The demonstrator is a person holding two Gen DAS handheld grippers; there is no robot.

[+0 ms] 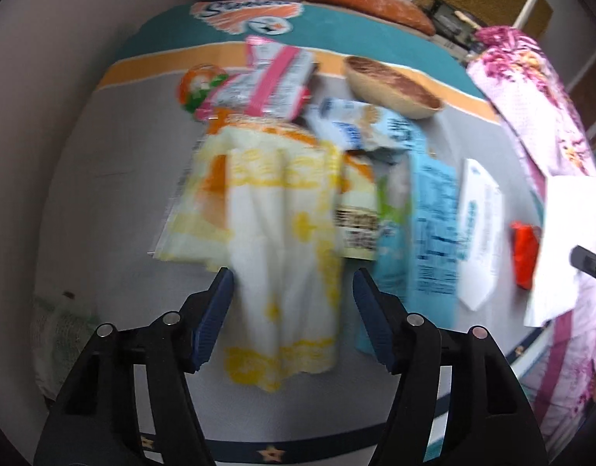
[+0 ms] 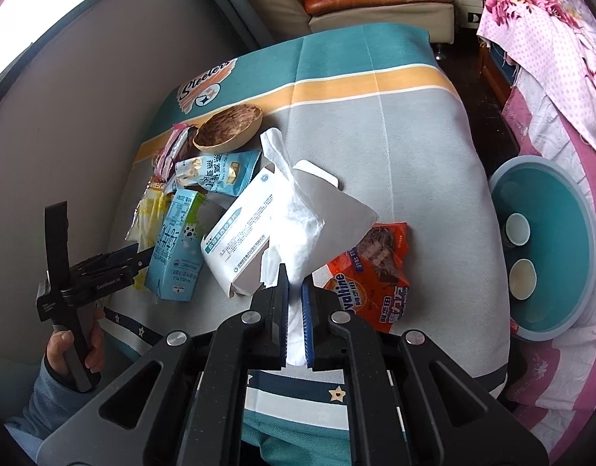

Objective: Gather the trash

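While your right gripper (image 2: 295, 277) pinches the white tissue (image 2: 298, 209), your left gripper (image 1: 292, 283) gapes wide, empty, at the yellow wrapper (image 1: 274, 209).

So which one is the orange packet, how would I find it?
Start at the table with the grey, teal and orange cloth, then find the pile of wrappers near its front edge. The orange packet lies flat at the right end of that pile, beside the white tissue pinched in the right gripper. It is the only bright orange one, with "Ovaltine" in white letters.
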